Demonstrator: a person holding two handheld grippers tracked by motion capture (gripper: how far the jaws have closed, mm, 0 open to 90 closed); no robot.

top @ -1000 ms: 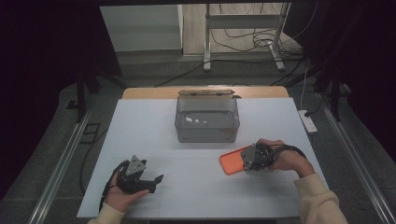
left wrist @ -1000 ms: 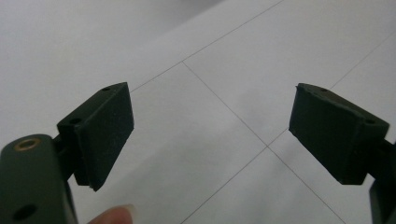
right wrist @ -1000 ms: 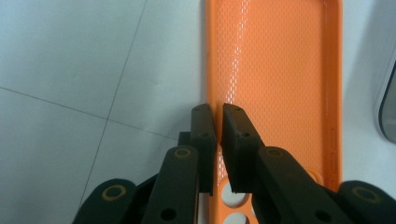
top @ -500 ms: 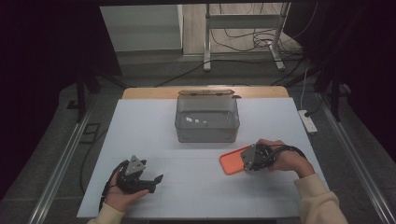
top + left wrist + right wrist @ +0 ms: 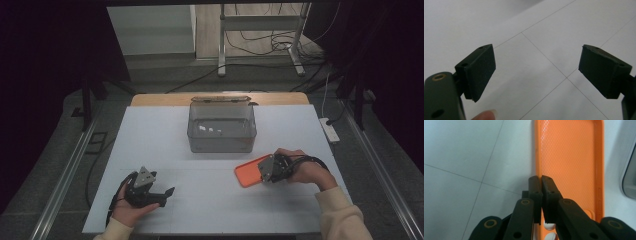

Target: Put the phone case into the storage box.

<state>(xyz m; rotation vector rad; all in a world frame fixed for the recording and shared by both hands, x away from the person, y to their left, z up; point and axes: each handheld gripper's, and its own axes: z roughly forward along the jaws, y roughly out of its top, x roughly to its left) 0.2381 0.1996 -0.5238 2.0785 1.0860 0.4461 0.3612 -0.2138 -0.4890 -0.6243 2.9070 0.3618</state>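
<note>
Orange phone case (image 5: 570, 157), lower right of frame: my right gripper (image 5: 541, 180) fingers clamp its rim; left gripper (image 5: 536, 72) fingers apart. Next, I judge, lift toward clear bin (image 5: 222, 127).

A clear plastic box (image 5: 222, 129) stands far on the white table (image 5: 150, 145); a power strip (image 5: 330, 129) lies at its right edge.

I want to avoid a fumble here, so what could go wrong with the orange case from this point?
The right gripper is shut on only the thin side wall of the orange case, so the case may twist or slip out when lifted. The clear bin stands close beyond it, so a swinging case could knock its wall. The left gripper rests open, away from the case, and could not catch it.
</note>
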